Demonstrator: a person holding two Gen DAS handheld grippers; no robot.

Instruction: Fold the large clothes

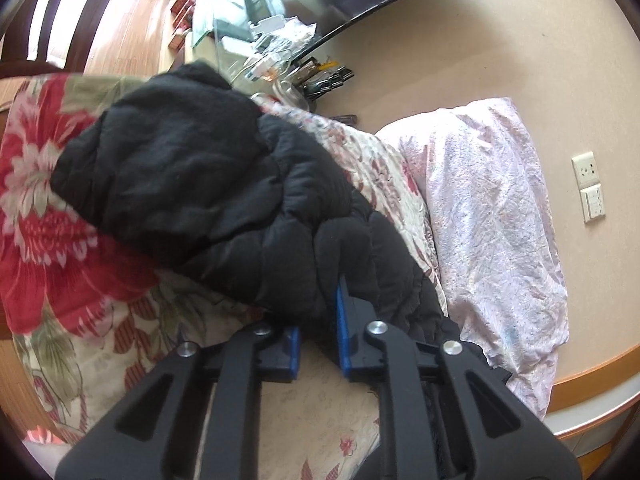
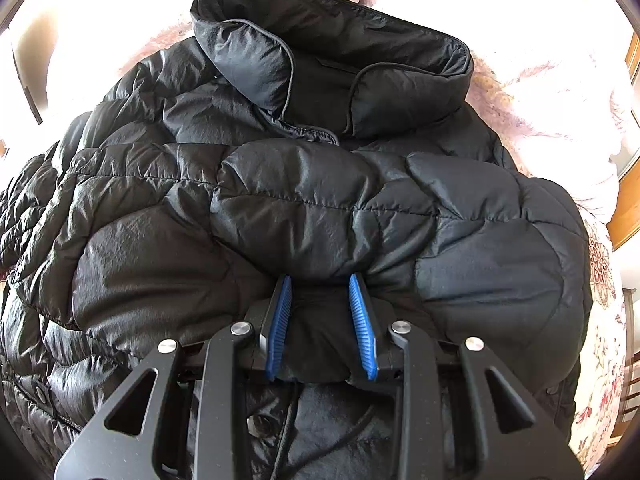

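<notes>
Left claw (image 1: pixel 320 316) fingertips buried in black jacket (image 1: pixel 192 184) folds

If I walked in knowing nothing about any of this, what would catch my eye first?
Most striking is the black puffer jacket, filling the right wrist view with its collar at the top, lying on a bedspread with big red flowers. Blue-padded tongs bite into it: the right gripper pinches a puffy fold, and the left gripper is shut on the jacket's edge. A pale pink pillow lies beside it.
</notes>
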